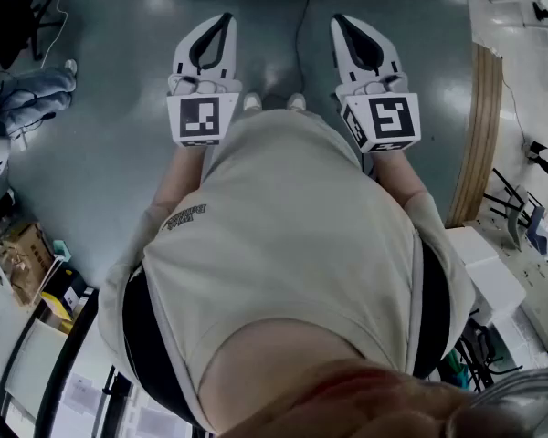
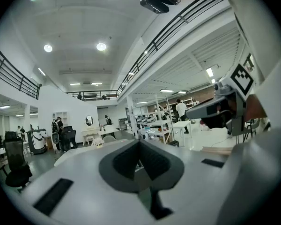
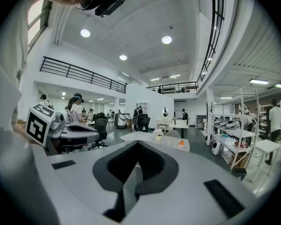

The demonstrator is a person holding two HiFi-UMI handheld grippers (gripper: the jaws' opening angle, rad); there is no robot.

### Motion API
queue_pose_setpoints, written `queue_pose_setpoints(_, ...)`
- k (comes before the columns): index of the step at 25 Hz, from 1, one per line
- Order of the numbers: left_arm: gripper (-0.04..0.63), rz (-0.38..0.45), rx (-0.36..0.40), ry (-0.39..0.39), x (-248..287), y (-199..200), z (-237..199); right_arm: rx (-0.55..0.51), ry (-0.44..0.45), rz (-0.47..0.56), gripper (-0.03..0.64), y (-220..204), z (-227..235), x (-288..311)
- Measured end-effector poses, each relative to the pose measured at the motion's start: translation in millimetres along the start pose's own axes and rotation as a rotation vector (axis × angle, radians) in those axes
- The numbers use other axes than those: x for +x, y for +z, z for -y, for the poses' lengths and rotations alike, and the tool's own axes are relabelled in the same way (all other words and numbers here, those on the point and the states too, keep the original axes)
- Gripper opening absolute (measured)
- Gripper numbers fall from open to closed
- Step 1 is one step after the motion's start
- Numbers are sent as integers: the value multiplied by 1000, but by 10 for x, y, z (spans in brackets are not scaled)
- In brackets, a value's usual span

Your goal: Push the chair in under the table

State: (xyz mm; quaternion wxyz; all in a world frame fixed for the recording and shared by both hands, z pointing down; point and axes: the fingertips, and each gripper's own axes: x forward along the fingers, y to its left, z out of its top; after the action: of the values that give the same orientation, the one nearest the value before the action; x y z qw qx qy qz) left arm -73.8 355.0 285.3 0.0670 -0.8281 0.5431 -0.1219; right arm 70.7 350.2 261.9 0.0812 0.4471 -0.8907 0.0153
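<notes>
The person holds both arms out in front of the body, side by side. The two tongs point forward, tipped only a little down, over the grey floor [image 1: 100, 172]. The left tongs [image 1: 225, 18] and the right tongs [image 1: 338, 20] are apart from each other, and they do not touch anything.

There are two tongs. Each one is closed tight, with its tips together and nothing between them. There are two cubes with square marks, one on each of the tongs: the left cube [image 1: 205, 119] and the right cube [image 1: 384, 121]. Two white shoes [image 1: 251, 103] peek out below, between the tongs.

The chair [image 3: 173, 134] is far ahead of the tongs, across the room. Only its grey back shows, just behind one round white bench [image 3: 145, 138]. One small flower pot [image 3: 158, 136] stands on that bench. I cannot tell if the chair touches the bench.
</notes>
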Motion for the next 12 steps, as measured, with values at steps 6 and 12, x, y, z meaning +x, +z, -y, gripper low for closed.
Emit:
queue_pose_setpoints(6,9,-11,-5,-3,-11,-24,70,2,5,4,9,-23,-2,-38)
queue_pose_setpoints(12,9,-21,-1,-8,33,-22,179,23,14,3,9,-91,63,-74)
